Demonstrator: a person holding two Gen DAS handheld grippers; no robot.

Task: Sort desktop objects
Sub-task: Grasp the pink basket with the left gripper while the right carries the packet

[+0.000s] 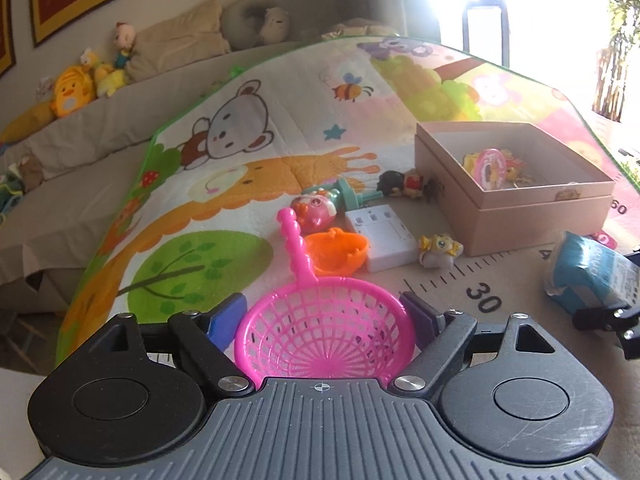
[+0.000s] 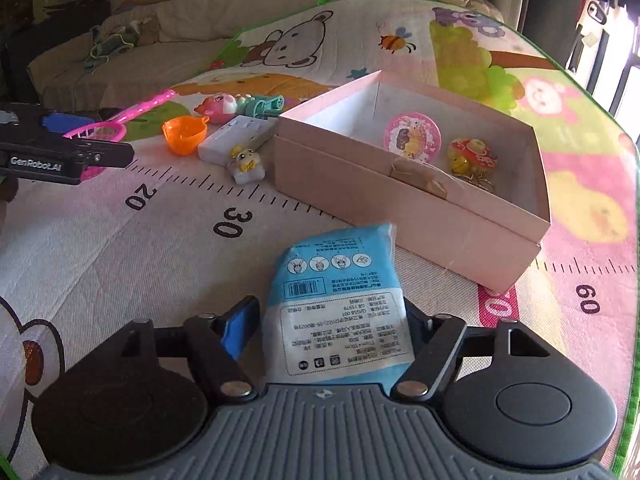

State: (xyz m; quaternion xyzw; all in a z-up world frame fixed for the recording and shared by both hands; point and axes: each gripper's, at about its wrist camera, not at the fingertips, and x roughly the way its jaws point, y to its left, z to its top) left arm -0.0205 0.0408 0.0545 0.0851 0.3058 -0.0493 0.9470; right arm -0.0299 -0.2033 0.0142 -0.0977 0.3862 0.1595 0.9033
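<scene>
My left gripper [image 1: 324,304] is shut on a pink plastic scoop net [image 1: 320,328], its pads pressing on both sides of the basket rim while the handle points away over the mat. In the right wrist view the left gripper [image 2: 96,136] stands at the far left with the pink scoop net [image 2: 104,132] in it. A blue tissue packet [image 2: 340,304] sits between the fingers of my right gripper [image 2: 334,308], which is shut on its near end. An open pink box [image 2: 400,216] just beyond holds a pink round disc [image 2: 412,136] and a red-yellow toy [image 2: 474,156].
On the cartoon play mat [image 1: 240,152], left of the pink box [image 1: 520,216], lie an orange cup [image 1: 340,254], a white block [image 1: 384,240], a small yellow figure [image 1: 440,250], a pink fish toy [image 1: 314,208], a teal toy [image 1: 344,192] and a dark-haired doll [image 1: 404,184]. A sofa with plush toys lies behind.
</scene>
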